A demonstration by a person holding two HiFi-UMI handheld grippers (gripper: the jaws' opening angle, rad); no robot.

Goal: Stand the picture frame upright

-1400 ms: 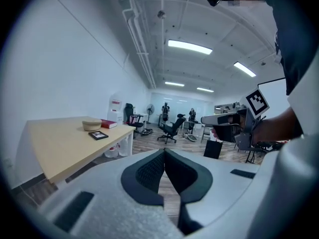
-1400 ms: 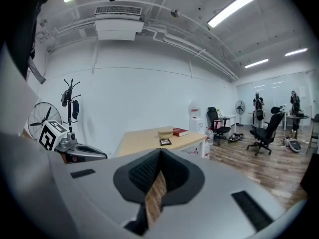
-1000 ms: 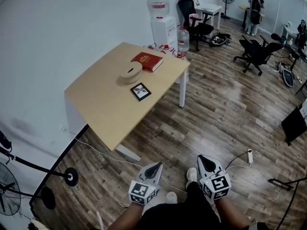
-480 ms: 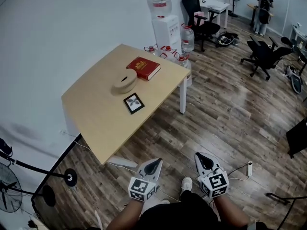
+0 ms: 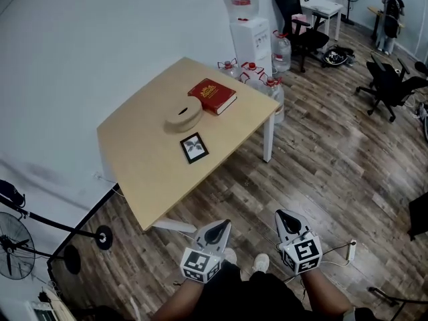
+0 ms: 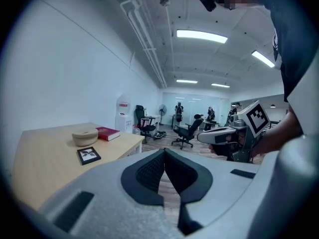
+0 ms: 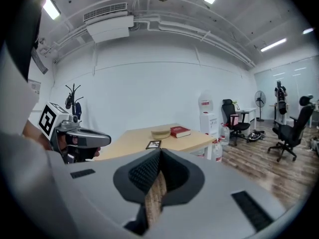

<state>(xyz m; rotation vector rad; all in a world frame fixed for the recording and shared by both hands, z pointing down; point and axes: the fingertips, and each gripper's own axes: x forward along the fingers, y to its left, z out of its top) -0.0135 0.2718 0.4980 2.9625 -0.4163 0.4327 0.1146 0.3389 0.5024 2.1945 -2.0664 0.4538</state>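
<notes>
Both claws hang side by side at waist height over the wooden floor (image 5: 334, 159), well short of the table (image 5: 137, 159). The left gripper (image 5: 221, 226) has its jaws together at the tips, with nothing between them; only a sliver of floor shows through the gap lower down between the pads. The right gripper (image 5: 285, 218) is closed in the same way and also empty. The two sit near each other but apart, each pointing ahead and slightly down.

The picture frame (image 5: 194, 148) lies flat on its back on the tabletop, well ahead of both claws and off to the left of the left one. From the right gripper view it sits almost straight beyond the jaw tips. It is a small black frame with a pale picture inside.

Further beyond the frame, away from the claws, rests a round tan container (image 5: 183, 116), and just past that a red book (image 5: 212, 95), which touches or nearly touches it. Beyond the table's far corner stands a water dispenser (image 5: 251, 35) with spare water bottles (image 5: 267, 85) on the floor beside it. The person's shoes (image 5: 261, 263) show between and below the claws.
</notes>
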